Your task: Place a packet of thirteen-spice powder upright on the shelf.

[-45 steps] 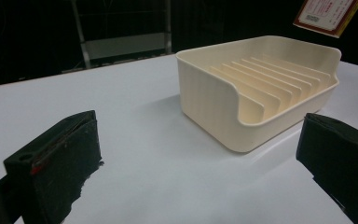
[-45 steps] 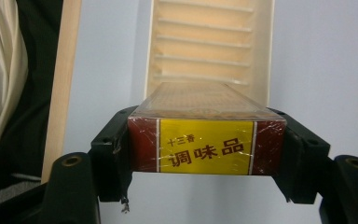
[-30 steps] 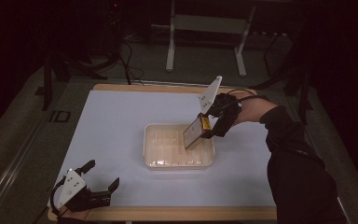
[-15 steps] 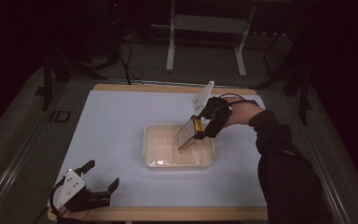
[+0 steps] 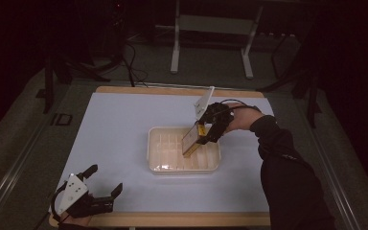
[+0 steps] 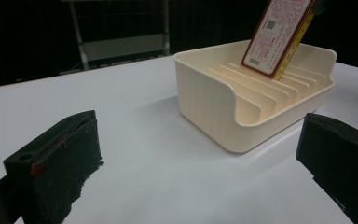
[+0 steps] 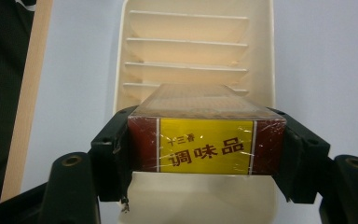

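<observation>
Resting near the table's front edge, the left gripper [image 5: 100, 191] gapes empty. Farther off, the right gripper [image 5: 206, 132] clamps a box [image 5: 191, 139] whose lower end seems seated among the rack [image 5: 159, 158] ribs; releasing remains. Its long axis leans, top toward the far right.

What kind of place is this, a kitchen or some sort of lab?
Likely a lab or recording room, not a kitchen. A white-topped table stands in a dark room, with cables on the floor and a metal stand behind it. On the table sits just a slotted tray.
</observation>
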